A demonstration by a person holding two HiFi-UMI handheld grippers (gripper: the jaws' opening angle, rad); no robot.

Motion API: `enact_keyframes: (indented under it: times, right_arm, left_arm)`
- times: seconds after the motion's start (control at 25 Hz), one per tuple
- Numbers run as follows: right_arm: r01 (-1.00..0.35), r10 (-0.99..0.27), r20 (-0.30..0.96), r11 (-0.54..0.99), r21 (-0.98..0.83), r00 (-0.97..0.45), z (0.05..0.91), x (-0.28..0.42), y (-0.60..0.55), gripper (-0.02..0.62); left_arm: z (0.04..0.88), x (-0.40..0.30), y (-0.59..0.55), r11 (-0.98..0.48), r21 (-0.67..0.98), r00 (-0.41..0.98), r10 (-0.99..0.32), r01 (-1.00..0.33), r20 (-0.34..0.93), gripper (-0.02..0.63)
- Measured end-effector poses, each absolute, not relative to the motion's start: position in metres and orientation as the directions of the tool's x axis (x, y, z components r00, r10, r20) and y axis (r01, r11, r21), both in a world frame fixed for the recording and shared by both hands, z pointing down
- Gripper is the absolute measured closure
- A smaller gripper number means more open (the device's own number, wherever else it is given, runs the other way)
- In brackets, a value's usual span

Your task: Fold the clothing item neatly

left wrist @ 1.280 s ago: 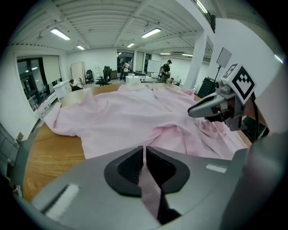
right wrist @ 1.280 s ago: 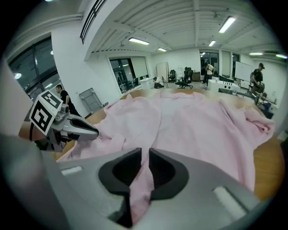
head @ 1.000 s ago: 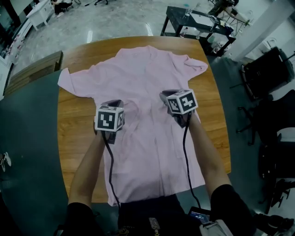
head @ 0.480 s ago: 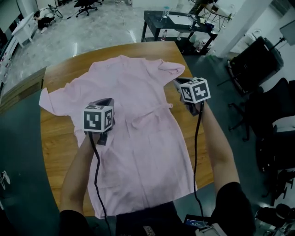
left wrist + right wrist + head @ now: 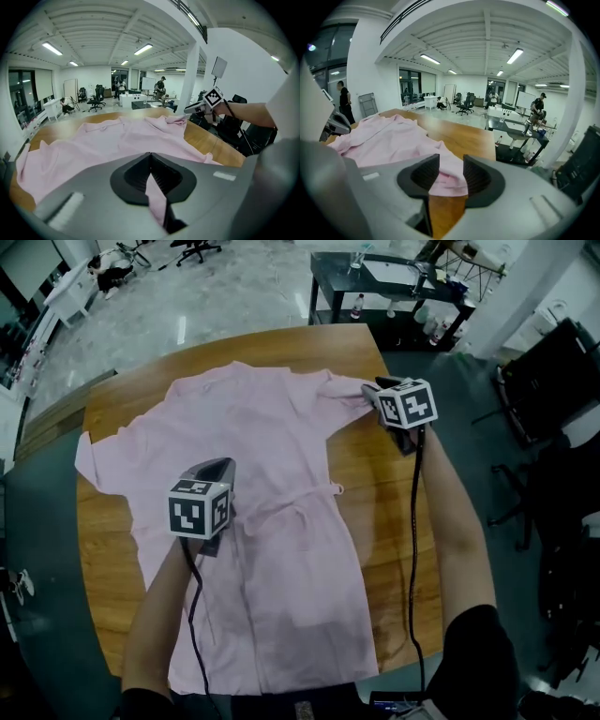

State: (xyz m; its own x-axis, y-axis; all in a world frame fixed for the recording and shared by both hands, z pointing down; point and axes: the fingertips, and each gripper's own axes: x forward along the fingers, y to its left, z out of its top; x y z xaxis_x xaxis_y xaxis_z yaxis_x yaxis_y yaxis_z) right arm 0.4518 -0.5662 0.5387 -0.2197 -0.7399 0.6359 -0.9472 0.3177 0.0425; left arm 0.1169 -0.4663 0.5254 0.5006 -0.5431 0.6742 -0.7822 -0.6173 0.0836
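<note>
A pink short-sleeved shirt [image 5: 272, 465] lies spread on the round wooden table [image 5: 394, 521], collar at the far side. My left gripper [image 5: 220, 467] rests on the shirt's left-middle, shut on a pinch of its fabric [image 5: 154, 197]. Out at the far right, my right gripper [image 5: 377, 390] is at the right sleeve [image 5: 345, 388]. Its jaws are opening, and the sleeve's edge [image 5: 449, 180] lies loose between them. A small ridge of cloth [image 5: 300, 498] runs across the shirt's middle. In the left gripper view the right gripper [image 5: 199, 108] shows beyond the shirt [image 5: 108, 138].
A black desk with bottles [image 5: 394, 277] stands beyond the table's far right edge, and dark office chairs [image 5: 553, 381] stand to the right. A wooden bench [image 5: 56, 413] is at the left. People stand far off in the room [image 5: 343, 101].
My right gripper has left the shirt's middle and travelled out to the right sleeve. A ridge of cloth has appeared across the middle. The left gripper has stayed on the shirt.
</note>
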Motion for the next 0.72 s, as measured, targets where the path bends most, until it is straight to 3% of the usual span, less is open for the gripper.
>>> enact_keyframes:
  times: [0.28, 0.36, 0.44, 0.48, 0.56, 0.72]
  right_arm:
    - [-0.914, -0.635, 0.725, 0.406, 0.019, -0.267, 0.577, 0.464, -0.618, 0.448]
    - [-0.886, -0.575, 0.764, 0.464, 0.01, -0.293, 0.591, 0.456, -0.616, 0.4]
    - [-0.859, -0.509, 0.802, 0.512, -0.009, -0.312, 0.603, 0.45, -0.608, 0.397]
    - [-0.849, -0.485, 0.814, 0.528, -0.018, -0.318, 0.606, 0.449, -0.604, 0.419]
    - [-0.848, -0.489, 0.808, 0.529, -0.026, -0.33, 0.603, 0.451, -0.599, 0.56]
    - [-0.904, -0.644, 0.689, 0.425, -0.041, -0.334, 0.559, 0.469, -0.594, 0.571]
  left_arm:
    - [0.551, 0.13, -0.491, -0.593, 0.088, 0.461, -0.515, -0.8, 0.722, 0.598]
    - [0.558, 0.135, -0.491, -0.592, 0.098, 0.461, -0.502, -0.8, 0.732, 0.598]
    - [0.563, 0.14, -0.488, -0.596, 0.11, 0.468, -0.489, -0.796, 0.736, 0.598]
    - [0.565, 0.143, -0.487, -0.598, 0.114, 0.471, -0.485, -0.794, 0.737, 0.598]
    - [0.567, 0.146, -0.485, -0.602, 0.118, 0.474, -0.478, -0.79, 0.739, 0.598]
    - [0.563, 0.145, -0.48, -0.607, 0.108, 0.47, -0.478, -0.787, 0.742, 0.598]
